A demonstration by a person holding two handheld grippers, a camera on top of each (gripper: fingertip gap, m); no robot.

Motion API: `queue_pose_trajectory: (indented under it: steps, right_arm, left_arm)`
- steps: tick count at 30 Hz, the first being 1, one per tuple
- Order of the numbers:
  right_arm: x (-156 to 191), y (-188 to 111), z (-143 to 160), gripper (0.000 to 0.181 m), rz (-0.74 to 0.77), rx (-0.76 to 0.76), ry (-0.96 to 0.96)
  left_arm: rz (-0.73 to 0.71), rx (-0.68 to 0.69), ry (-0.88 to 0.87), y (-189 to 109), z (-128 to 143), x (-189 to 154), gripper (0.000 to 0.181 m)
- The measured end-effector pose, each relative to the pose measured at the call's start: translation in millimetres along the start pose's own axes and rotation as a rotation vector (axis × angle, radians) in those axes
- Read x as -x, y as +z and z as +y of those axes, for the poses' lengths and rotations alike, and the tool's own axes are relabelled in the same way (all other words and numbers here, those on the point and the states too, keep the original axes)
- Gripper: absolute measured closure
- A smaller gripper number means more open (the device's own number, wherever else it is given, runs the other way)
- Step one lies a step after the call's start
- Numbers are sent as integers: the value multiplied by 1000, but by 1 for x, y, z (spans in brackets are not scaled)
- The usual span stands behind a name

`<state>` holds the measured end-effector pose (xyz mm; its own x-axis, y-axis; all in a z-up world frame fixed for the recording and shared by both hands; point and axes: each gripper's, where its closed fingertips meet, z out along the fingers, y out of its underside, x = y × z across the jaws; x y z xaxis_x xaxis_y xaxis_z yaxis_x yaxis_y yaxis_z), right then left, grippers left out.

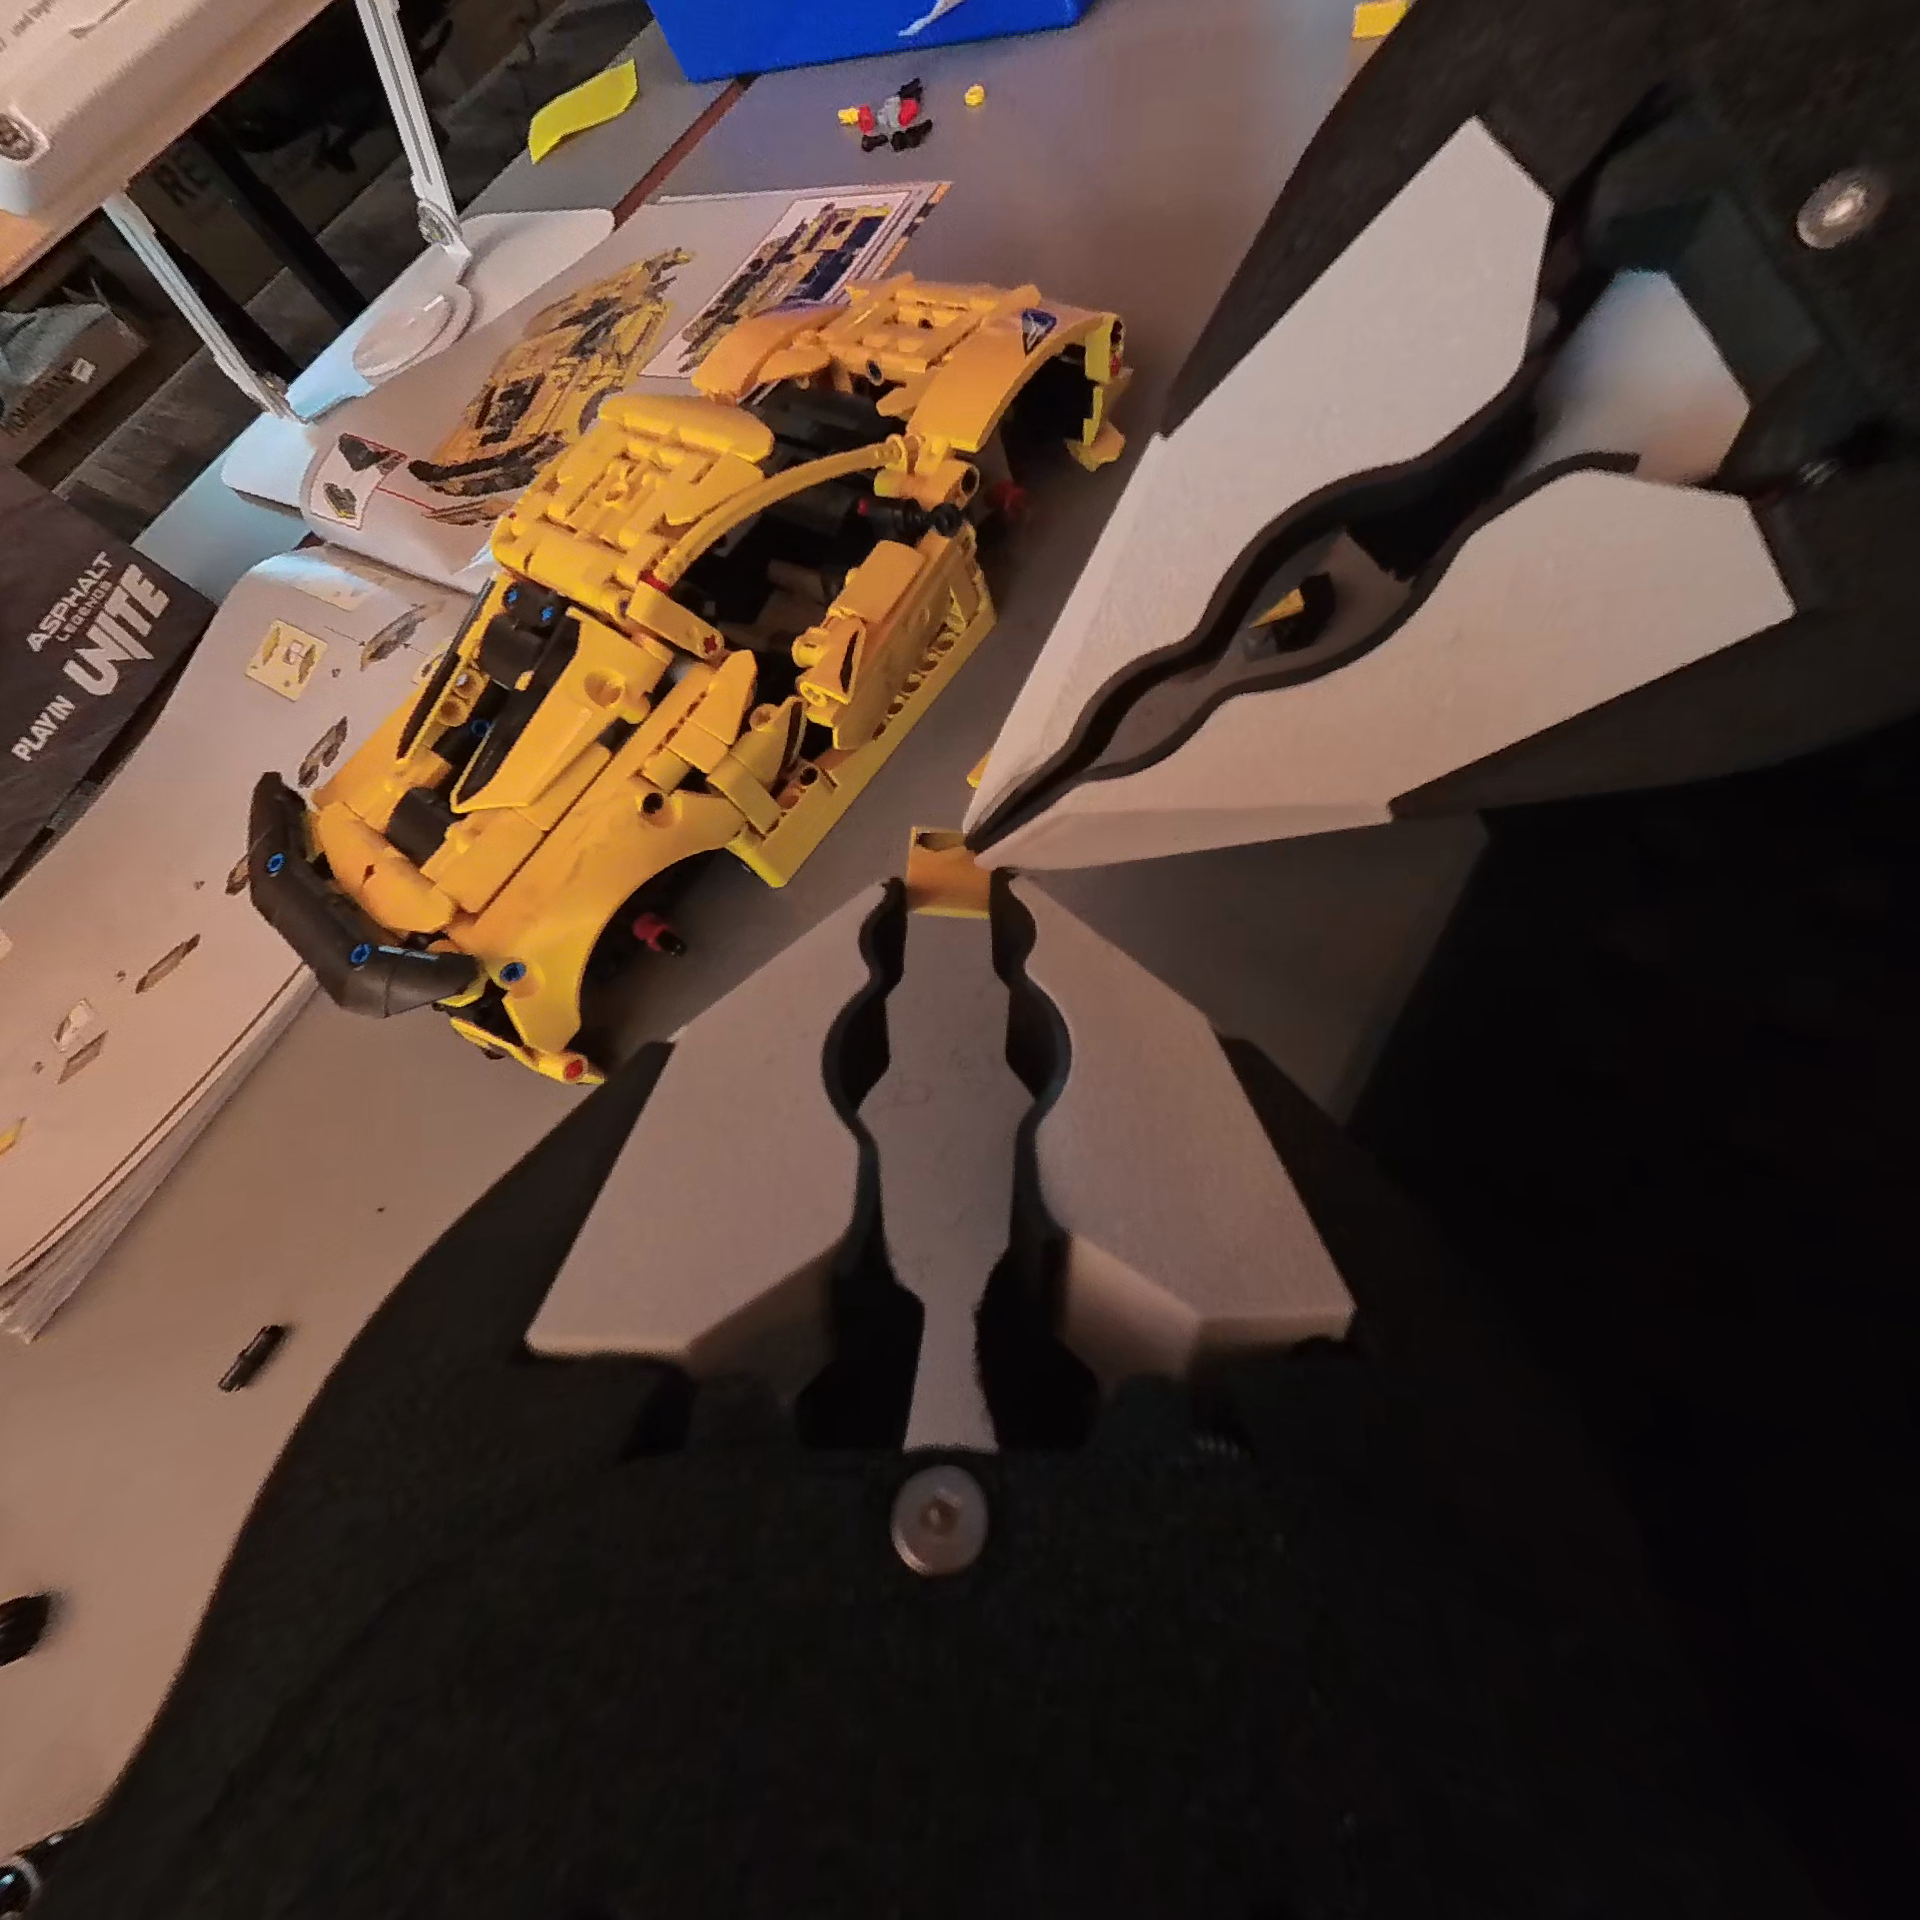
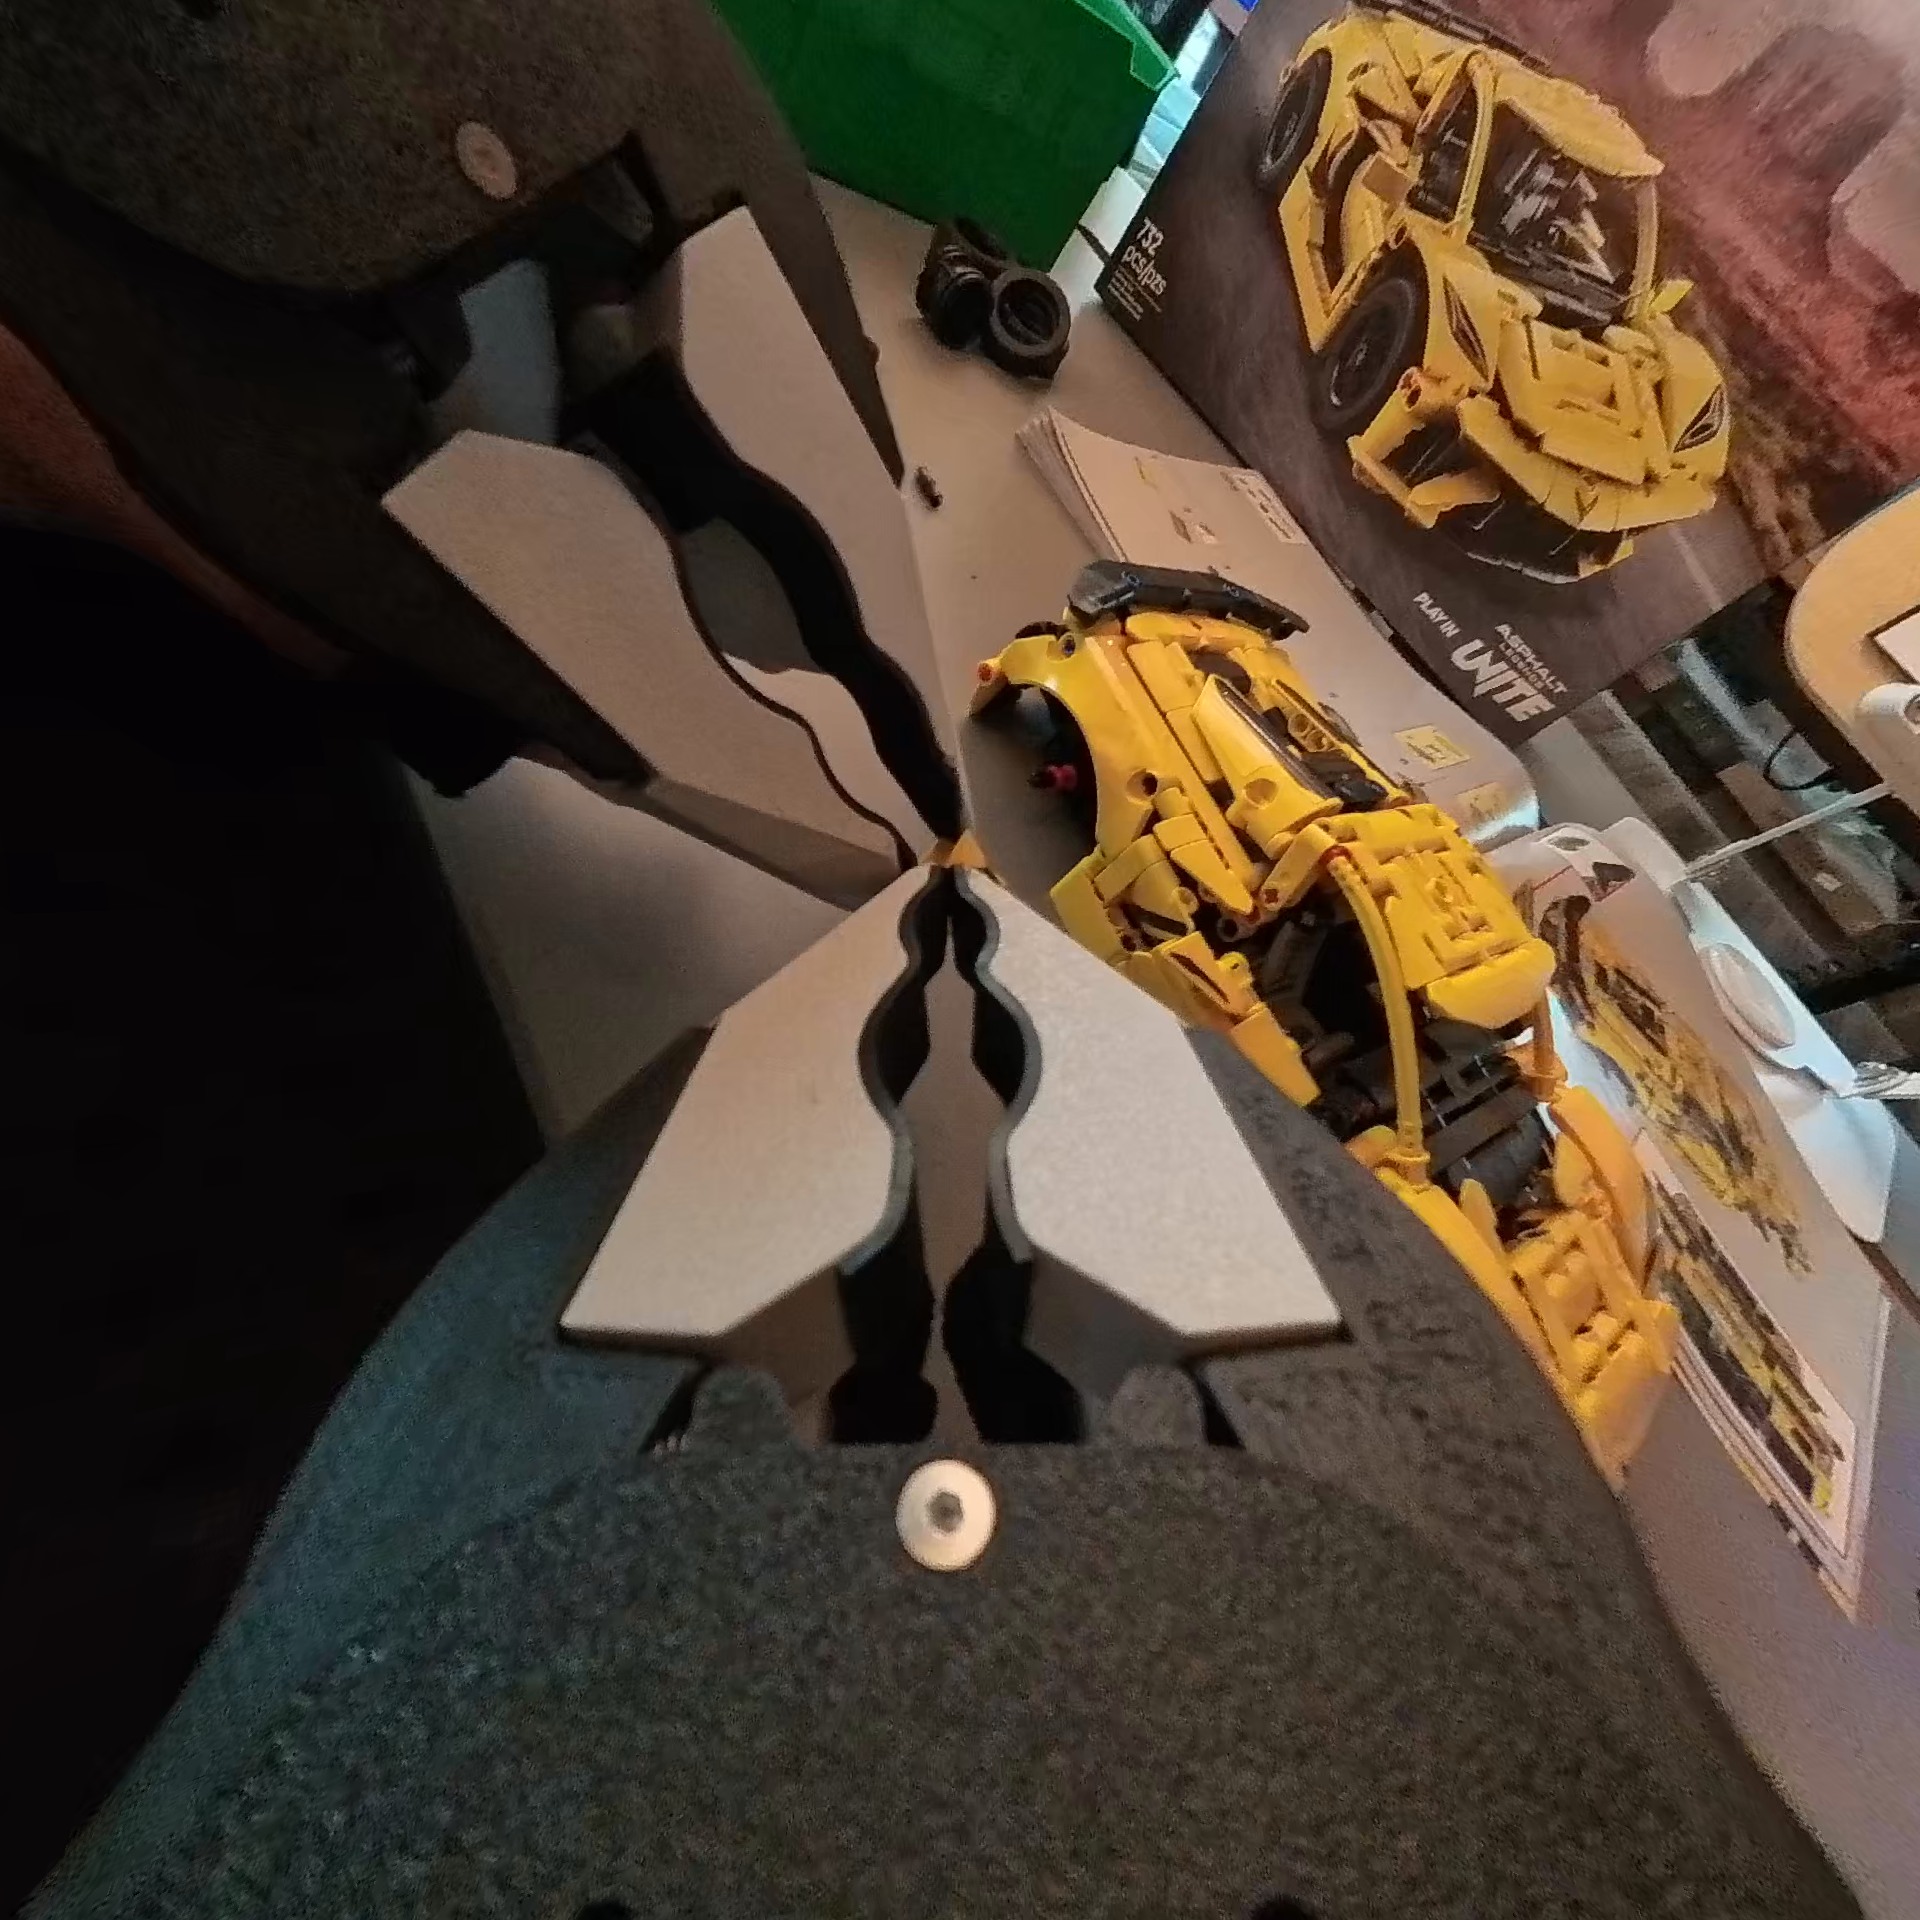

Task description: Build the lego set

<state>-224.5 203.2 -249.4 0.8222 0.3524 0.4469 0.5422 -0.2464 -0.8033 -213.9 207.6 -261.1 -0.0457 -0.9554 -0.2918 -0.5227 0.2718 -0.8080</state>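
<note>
Above the grey table, your two grippers meet tip to tip over a small yellow piece. Your left gripper has its fingers a narrow gap apart with the piece pinched between the tips. Your right gripper comes in from the upper right in the left wrist view, its fingers drawn almost together, tips touching the same piece; in the right wrist view the right gripper closes on the piece from below while the left gripper nips it from above.

Just beyond the tips sits the yellow car, partly built and without wheels, its black rear wing pointing toward you in the left wrist view. It rests on the table beside the open manual; printed sheets lie behind it.

Well beyond the car lie a few loose red, black and yellow bits, near a blue bin. A short black pin lies alone near the manual's edge. In the right wrist view, black tyres are stacked by a green bin, and the set's box stands behind the car.
</note>
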Motion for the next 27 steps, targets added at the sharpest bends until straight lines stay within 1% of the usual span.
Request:
queue_pose_trajectory:
  steps: [5, 27]
  right_arm:
    - [0, -1, -1, 181, -35, -17, 59]
    - [2, -1, 2, 181, -75, -26, 91]
  left_arm:
    - [-1, -8, 3, -1, -1, -1, 166]
    - [3, 2, 18, -3, 2, -7, 165]
